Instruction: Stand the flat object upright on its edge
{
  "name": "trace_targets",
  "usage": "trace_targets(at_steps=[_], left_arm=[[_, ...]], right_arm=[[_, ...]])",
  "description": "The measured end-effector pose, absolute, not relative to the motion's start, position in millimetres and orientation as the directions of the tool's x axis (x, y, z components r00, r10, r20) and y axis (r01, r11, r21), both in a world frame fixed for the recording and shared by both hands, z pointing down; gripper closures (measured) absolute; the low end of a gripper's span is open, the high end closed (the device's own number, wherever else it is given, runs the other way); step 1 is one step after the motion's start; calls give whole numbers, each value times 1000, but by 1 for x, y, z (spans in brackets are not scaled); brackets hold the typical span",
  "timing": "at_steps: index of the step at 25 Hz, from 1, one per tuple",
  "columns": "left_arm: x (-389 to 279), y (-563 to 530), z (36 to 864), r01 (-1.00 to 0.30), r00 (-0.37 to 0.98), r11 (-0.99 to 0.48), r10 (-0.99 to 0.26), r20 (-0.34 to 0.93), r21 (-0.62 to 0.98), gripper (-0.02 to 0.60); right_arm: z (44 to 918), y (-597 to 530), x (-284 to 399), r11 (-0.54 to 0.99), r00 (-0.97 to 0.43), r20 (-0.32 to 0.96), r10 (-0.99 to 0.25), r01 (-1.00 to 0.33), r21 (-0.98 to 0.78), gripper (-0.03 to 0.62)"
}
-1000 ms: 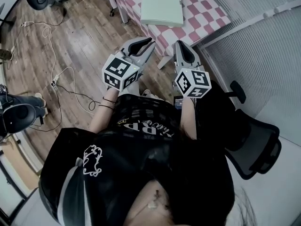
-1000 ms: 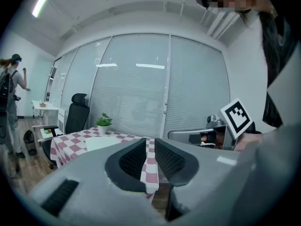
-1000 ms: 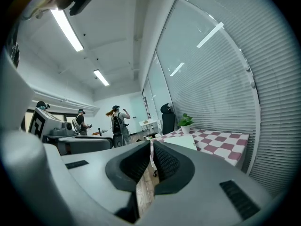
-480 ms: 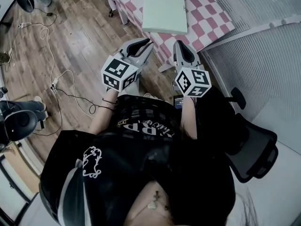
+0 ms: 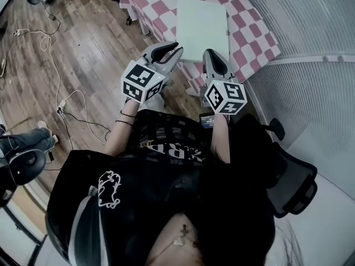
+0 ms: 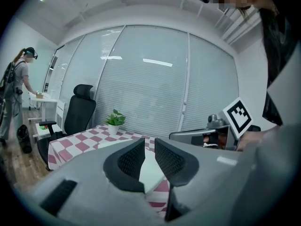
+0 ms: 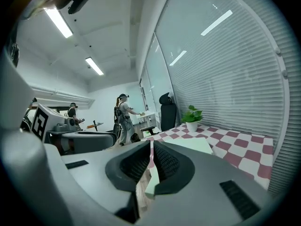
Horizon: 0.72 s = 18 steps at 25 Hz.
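Observation:
A pale, flat rectangular board lies flat on the red-and-white checked table. In the head view my left gripper and right gripper hover side by side just short of the table's near edge, in front of the board. Both are shut with nothing between the jaws. The left gripper view looks over its jaws at the board beyond. From the right gripper view, the board lies ahead of the jaws, apart from them.
A small potted plant stands at the table's far end by the window blinds. A black office chair stands behind the table, another at my right. Cables run over the wooden floor. A person stands at a far desk.
The table and board have come closer in the head view, so both grippers now sit nearer the table's edge. Both stay shut and empty.

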<state>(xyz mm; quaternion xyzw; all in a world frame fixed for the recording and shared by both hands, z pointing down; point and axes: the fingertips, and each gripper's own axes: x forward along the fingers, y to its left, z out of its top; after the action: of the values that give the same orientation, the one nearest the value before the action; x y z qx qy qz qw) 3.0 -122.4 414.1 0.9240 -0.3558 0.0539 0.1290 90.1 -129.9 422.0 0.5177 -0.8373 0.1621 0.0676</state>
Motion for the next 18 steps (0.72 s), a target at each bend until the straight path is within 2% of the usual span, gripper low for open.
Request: trace_targets(at_steps=[10, 18], left_arm=[[-36, -205, 431, -625, 780, -742, -585, 222, 240, 520], [-46, -234, 448, -587, 810, -748, -542, 226, 310, 520]], right_arm=[[435, -211, 46, 361, -415, 321, -851, -907, -215, 568], [448, -231, 43, 304, -358, 366, -859, -932, -199, 568]])
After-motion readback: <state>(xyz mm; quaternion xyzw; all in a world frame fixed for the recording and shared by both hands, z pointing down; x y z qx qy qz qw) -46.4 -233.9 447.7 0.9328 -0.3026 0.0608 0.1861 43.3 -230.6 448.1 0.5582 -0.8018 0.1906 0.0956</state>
